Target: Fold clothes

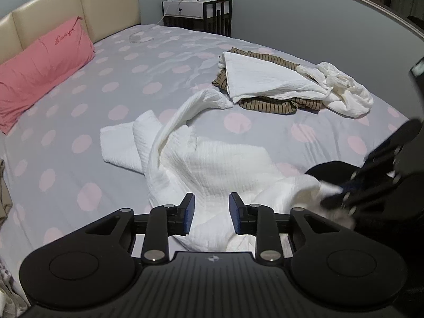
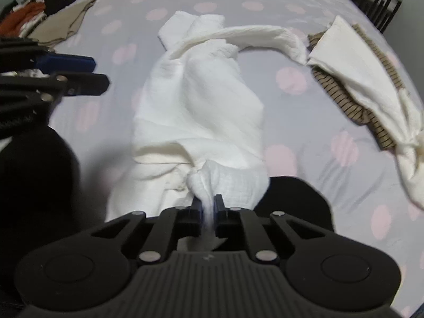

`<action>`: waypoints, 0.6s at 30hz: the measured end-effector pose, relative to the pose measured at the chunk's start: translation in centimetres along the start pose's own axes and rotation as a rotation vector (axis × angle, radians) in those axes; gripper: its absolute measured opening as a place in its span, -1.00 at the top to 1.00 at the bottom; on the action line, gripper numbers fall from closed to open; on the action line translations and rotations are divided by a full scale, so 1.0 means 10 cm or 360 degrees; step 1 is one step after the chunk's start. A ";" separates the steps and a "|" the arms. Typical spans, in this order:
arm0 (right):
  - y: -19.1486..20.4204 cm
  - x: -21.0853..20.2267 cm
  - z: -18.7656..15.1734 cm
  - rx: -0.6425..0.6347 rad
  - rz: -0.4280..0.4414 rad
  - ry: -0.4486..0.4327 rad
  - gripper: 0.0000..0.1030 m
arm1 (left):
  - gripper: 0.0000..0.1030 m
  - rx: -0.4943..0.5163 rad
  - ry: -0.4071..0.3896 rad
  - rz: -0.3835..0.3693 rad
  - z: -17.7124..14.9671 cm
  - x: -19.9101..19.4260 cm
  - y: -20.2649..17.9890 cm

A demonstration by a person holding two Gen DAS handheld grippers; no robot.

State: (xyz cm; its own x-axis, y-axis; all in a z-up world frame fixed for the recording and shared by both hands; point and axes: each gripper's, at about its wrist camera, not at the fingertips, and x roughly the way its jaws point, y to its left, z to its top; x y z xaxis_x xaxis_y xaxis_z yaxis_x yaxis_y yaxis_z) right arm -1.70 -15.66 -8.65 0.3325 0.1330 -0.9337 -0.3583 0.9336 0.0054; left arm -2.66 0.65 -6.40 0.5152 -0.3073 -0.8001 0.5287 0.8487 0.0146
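A crumpled white garment point(image 1: 201, 159) lies on the bed, one long sleeve point(image 1: 185, 108) stretched toward the far pile. My left gripper point(image 1: 212, 213) is open, its blue-padded fingers just above the garment's near edge, holding nothing. My right gripper point(image 2: 207, 204) is shut on a bunched corner of the same white garment point(image 2: 196, 111) and lifts it slightly. The right gripper also shows at the right edge of the left wrist view point(image 1: 344, 193). The left gripper shows open at the left of the right wrist view point(image 2: 99, 73).
The bed has a grey sheet with pink dots point(image 1: 111, 87). A pile with a folded white cloth point(image 1: 265, 76), a striped brown garment point(image 1: 267, 104) and a knotted white piece point(image 1: 344, 90) lies at the far right. A pink pillow point(image 1: 39, 66), nightstand point(image 1: 197, 13) and more clothes point(image 2: 53, 13) surround.
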 end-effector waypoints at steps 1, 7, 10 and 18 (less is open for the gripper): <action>0.00 -0.05 -0.01 -0.0010 -0.0007 -0.0032 0.86 | 0.44 0.0000 0.0011 -0.0005 -0.03 0.02 0.01; -0.15 -0.60 0.08 0.0088 0.0048 -0.0265 0.87 | 0.02 0.0049 -0.0016 -0.0052 -0.16 0.09 -0.05; -0.18 -0.93 0.16 0.0111 0.0077 -0.0388 0.87 | 0.02 0.0053 -0.0029 -0.0101 -0.16 0.15 -0.09; 0.03 -1.45 0.21 -0.0003 0.0146 -0.0550 0.87 | 0.01 0.0109 0.0042 -0.0048 -0.09 0.47 -0.18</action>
State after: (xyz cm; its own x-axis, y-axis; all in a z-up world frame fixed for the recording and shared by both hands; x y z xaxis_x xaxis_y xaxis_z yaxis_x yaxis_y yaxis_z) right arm -4.77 -16.58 5.63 0.5739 0.3212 -0.7533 -0.4018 0.9120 0.0827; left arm -1.82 -1.94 -10.69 0.4808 -0.3198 -0.8164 0.5891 0.8075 0.0306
